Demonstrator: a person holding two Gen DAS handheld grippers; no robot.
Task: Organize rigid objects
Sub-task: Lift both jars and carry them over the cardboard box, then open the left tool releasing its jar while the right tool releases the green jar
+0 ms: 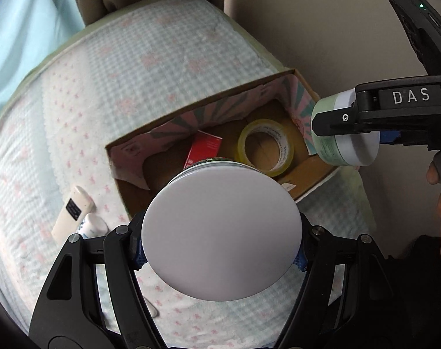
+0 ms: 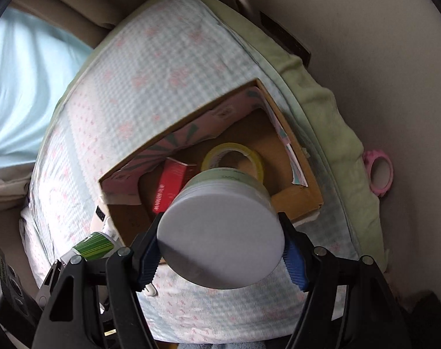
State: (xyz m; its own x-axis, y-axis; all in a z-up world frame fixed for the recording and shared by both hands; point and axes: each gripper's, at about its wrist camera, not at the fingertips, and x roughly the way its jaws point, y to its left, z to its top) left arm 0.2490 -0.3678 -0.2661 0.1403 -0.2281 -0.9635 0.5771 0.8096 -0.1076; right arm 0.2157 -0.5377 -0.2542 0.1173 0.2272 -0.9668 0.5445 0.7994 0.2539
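In the left wrist view, the left gripper (image 1: pixel 222 245) clamps a white-lidded tin (image 1: pixel 222 232) over the near rim of the cardboard box (image 1: pixel 191 107); dropped here, it may strike the tape roll (image 1: pixel 265 147). In the right wrist view, the right gripper (image 2: pixel 220 245) holds a green jar (image 2: pixel 220 232) above the same near rim, and the two could collide on lowering.

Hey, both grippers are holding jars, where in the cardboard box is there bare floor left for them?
Cardboard box: bare floor in the near-left corner, between the red carton and the torn paper lining, and along the near wall beside the tape roll. The middle, carton to tape, is crowded.
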